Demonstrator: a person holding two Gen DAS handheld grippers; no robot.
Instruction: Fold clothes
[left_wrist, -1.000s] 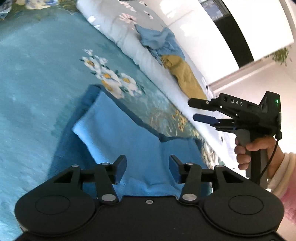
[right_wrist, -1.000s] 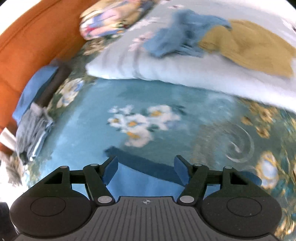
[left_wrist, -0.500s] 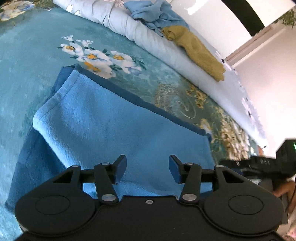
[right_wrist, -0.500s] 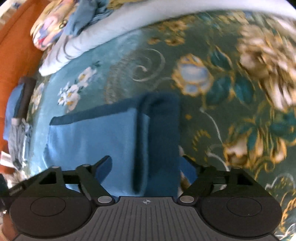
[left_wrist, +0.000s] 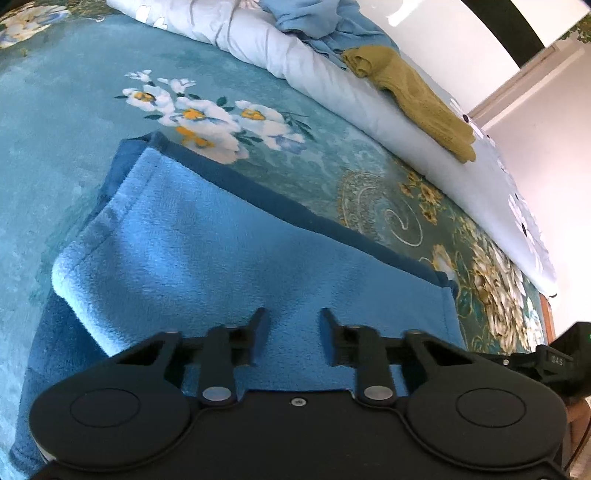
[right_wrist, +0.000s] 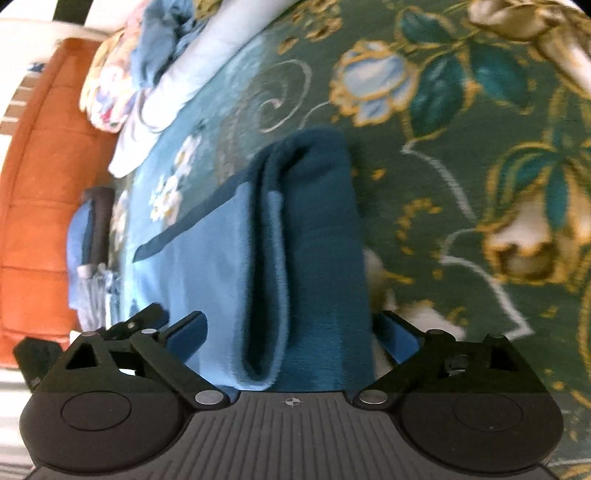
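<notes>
Both grippers have descended toward the blue fleece garment (left_wrist: 236, 258) since the earlier frames, and the right gripper has spread its jaws wider. Left wrist view: the garment, light blue over a darker blue layer, lies on the floral teal bedspread (left_wrist: 55, 122); the left gripper (left_wrist: 291, 325) sits over its near edge at 6 o'clock, jaws closing with fleece between the tips. A white quilt (left_wrist: 332, 77) carrying a mustard cloth (left_wrist: 417, 99) crosses at 1 o'clock. Right wrist view: the right gripper (right_wrist: 291, 328), jaws wide apart, straddles the garment's upright dark fold (right_wrist: 314, 221); an orange headboard (right_wrist: 40, 184) stands at 9 o'clock.
</notes>
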